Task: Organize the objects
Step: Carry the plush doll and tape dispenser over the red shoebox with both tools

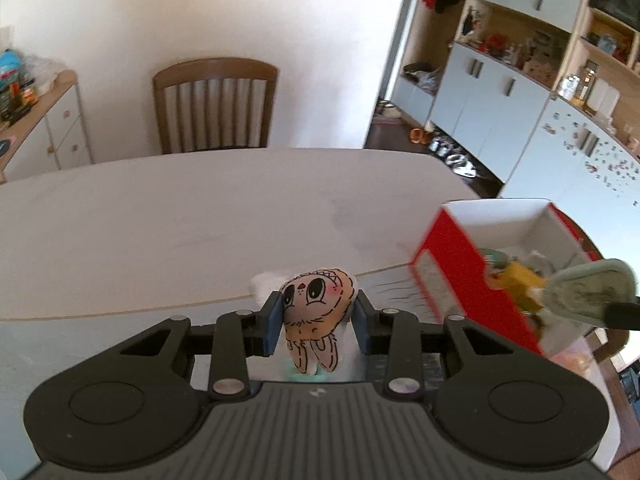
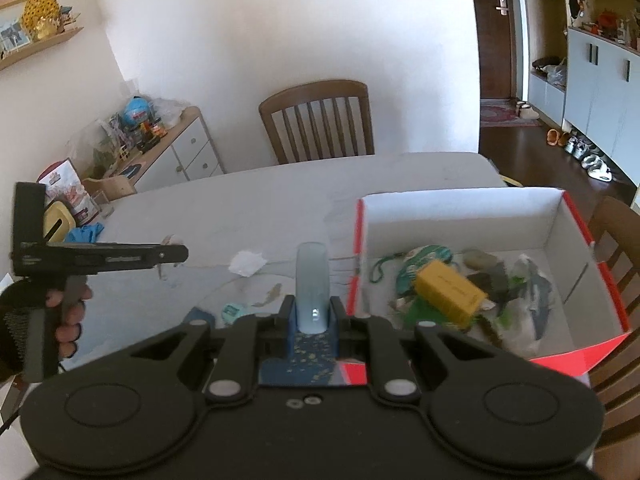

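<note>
My left gripper is shut on a small plush toy with a drawn cartoon face, held upright above the white table. In the right wrist view this gripper shows side-on at the left, held by a hand. My right gripper is shut on a flat pale green oblong piece that points forward, just left of the red box. The left wrist view shows that piece over the red box. The box holds a yellow carton, a green lanyard and several other small things.
On the table lie a crumpled white paper, a small teal round item and a blue cloth. A wooden chair stands at the far side. A sideboard with clutter is at the left, and another chair is at the right.
</note>
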Available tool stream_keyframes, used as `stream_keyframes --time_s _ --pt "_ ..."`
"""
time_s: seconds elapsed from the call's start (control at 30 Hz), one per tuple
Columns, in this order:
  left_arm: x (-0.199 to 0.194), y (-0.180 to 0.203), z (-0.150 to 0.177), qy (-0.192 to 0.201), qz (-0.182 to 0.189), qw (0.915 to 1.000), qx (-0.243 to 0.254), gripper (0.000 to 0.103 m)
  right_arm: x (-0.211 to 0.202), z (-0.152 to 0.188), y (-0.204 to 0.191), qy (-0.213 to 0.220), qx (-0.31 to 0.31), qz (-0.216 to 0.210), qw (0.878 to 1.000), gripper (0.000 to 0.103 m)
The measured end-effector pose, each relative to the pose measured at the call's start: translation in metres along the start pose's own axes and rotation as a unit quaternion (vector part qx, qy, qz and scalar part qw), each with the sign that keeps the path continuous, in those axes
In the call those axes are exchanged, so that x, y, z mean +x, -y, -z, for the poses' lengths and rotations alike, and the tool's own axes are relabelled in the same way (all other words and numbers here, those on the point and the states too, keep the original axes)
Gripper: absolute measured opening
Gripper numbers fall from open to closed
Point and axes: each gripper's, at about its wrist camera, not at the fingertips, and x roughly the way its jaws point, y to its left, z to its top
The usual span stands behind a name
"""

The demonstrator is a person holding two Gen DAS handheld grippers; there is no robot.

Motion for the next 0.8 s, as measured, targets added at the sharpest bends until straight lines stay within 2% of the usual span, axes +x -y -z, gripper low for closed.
stream_keyframes --time_s 0.5,0.8 --pt "0.023 0.134 -0.007 -0.005 0.045 0.9977 0.05 0.035 -0.02 0.002 0.095 0.005 0.022 0.015 1.0 0.014" --pt "0.05 0.192 -0.007 -0.022 0.07 0.9946 0.073 0.035 -0.021 0.0 0.148 0.005 0.037 0.033 0.999 0.014"
